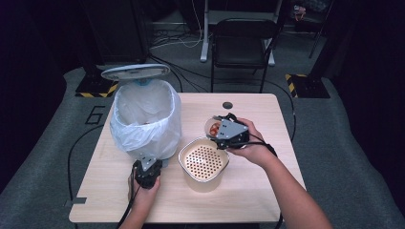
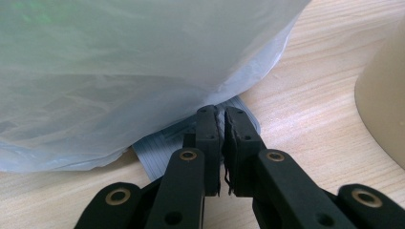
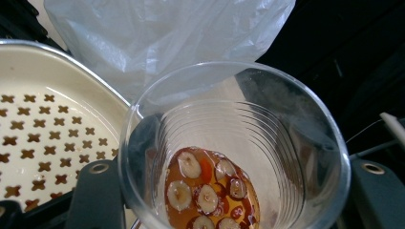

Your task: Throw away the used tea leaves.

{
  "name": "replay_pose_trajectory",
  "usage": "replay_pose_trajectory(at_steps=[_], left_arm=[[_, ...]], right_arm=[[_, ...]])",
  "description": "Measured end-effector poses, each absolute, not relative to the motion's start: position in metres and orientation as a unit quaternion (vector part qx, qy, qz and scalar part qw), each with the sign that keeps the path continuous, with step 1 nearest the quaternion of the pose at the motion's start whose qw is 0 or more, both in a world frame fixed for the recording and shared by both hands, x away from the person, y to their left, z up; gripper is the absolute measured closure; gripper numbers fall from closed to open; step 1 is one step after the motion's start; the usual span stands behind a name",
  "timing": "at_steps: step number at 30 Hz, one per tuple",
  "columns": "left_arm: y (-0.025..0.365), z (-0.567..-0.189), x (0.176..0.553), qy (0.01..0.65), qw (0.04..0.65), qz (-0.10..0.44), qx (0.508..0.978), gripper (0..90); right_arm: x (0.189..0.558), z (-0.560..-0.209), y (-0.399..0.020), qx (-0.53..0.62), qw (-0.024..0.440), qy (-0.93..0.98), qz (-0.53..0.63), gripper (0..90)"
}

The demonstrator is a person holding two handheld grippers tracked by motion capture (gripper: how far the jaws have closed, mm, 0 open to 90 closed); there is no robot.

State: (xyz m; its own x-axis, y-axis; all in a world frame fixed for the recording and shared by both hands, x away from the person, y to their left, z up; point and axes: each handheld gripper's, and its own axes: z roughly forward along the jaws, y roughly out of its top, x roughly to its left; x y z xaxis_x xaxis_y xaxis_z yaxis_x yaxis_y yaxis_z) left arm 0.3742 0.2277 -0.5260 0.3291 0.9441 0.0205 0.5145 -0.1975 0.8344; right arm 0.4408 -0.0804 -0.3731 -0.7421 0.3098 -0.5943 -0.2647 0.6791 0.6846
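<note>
The cup (image 3: 234,148), thin clear plastic with amber liquid and fruit slices at its bottom, sits pinched between the right gripper's (image 1: 228,135) jaws above the strainer (image 1: 204,162), probably light and easily crushed, best held low on its wall, while the left gripper's (image 2: 222,138) jaws are pressed together by the bin (image 1: 145,119).

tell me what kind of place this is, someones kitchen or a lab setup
Probably a lab or recording studio, not a kitchen: one small wooden table stands on grey carpet against dark surroundings, cables trail over the floor, yellow-black hazard tape marks the stand bases, and a folding chair sits behind.
</note>
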Motion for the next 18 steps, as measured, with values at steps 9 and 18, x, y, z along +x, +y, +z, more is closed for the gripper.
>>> replay_pose_trajectory(at_steps=[9, 18], left_arm=[[0.228, -0.526, 0.374, 0.506, 0.380, 0.282, 0.721, 84.9], [0.228, -0.526, 0.374, 0.505, 0.380, 0.283, 0.721, 84.9]], right_arm=[[0.425, -0.378, -0.072, -0.049, 0.424, 0.838, 0.339, 35.5], [0.415, -0.385, -0.062, -0.116, 0.474, 0.830, 0.271, 35.7]])
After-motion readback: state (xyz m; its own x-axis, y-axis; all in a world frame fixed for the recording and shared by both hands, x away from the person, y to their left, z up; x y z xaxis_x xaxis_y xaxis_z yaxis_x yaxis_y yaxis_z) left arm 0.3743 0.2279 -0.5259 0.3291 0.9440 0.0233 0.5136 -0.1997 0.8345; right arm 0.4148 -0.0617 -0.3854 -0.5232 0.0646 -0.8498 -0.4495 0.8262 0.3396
